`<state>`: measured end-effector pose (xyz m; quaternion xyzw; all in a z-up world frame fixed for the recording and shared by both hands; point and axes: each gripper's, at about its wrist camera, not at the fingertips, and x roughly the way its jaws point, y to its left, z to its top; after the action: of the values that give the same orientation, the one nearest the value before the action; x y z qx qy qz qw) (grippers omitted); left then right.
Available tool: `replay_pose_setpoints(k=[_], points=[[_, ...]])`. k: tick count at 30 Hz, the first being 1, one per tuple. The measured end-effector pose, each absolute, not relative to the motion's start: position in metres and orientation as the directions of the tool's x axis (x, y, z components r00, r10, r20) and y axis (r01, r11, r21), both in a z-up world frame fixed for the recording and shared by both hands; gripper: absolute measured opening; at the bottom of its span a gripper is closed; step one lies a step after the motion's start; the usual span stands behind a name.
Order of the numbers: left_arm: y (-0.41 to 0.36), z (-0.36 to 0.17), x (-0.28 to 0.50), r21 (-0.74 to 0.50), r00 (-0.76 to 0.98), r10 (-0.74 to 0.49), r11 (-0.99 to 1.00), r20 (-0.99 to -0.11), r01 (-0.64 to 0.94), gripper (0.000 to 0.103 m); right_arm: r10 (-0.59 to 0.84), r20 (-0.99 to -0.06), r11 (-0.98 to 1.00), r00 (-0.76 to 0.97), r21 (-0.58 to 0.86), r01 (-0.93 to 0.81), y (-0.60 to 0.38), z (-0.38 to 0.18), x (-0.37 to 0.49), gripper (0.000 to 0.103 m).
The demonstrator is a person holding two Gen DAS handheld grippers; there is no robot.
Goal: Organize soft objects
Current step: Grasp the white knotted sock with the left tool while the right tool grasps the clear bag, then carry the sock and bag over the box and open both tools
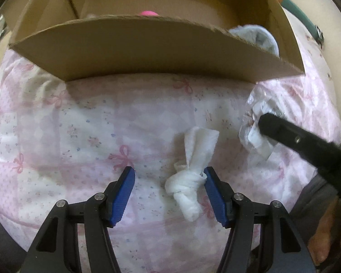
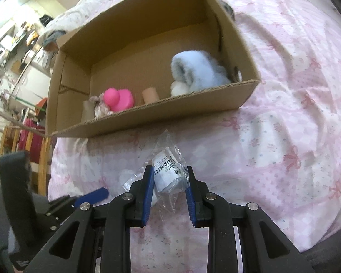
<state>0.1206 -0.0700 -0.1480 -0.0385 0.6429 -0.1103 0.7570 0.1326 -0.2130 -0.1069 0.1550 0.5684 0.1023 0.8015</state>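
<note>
Left gripper (image 1: 169, 177) tipped steeply down, fingers apart around knotted white cloth (image 1: 191, 182), right gripper (image 2: 169, 177) fingers clamped on plastic-wrapped packet (image 2: 168, 175).

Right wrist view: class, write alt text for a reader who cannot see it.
The right gripper clamps a clear plastic packet with a barcode label above a pink floral quilt. Behind, an open cardboard box holds a pink rubber duck and a rolled blue towel.

Left tongs (image 1: 169, 177) agape, right tongs (image 2: 169, 177) clamped.
</note>
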Motion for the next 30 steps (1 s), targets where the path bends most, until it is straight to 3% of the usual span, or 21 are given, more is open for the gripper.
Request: replay_pose_setpoints(k=[1, 2, 3, 21, 30], points=[[-0.075, -0.149, 0.12, -0.169, 0.153, -0.191, 0.975, -0.97, 0.144, 0.056, 0.345, -0.878, 0.929, 0.332, 0.37, 0.015, -0.214, -0.107, 0.133, 0.028], [-0.077, -0.148, 0.119, -0.146, 0.172, -0.172, 0.977, -0.97, 0.156, 0.039, 0.341, -0.879, 0.93, 0.334, 0.367, 0.017, -0.214, -0.107, 0.132, 0.028], [-0.08, -0.148, 0.12, -0.148, 0.179, -0.176, 0.976, -0.968, 0.158, 0.028, 0.339, -0.879, 0.931, 0.335, 0.366, 0.018, -0.214, -0.106, 0.132, 0.028], [-0.019, -0.133, 0.119, -0.075, 0.258, -0.046, 0.992, -0.965, -0.103, 0.028, 0.327, -0.896, 0.943, 0.299, 0.33, -0.042, -0.195, -0.111, 0.133, 0.028], [0.007, -0.121, 0.114, -0.008, 0.289, 0.023, 0.994, -0.957, -0.105, 0.028, 0.337, -0.89, 0.94, 0.307, 0.335, -0.061, -0.191, -0.108, 0.132, 0.028]])
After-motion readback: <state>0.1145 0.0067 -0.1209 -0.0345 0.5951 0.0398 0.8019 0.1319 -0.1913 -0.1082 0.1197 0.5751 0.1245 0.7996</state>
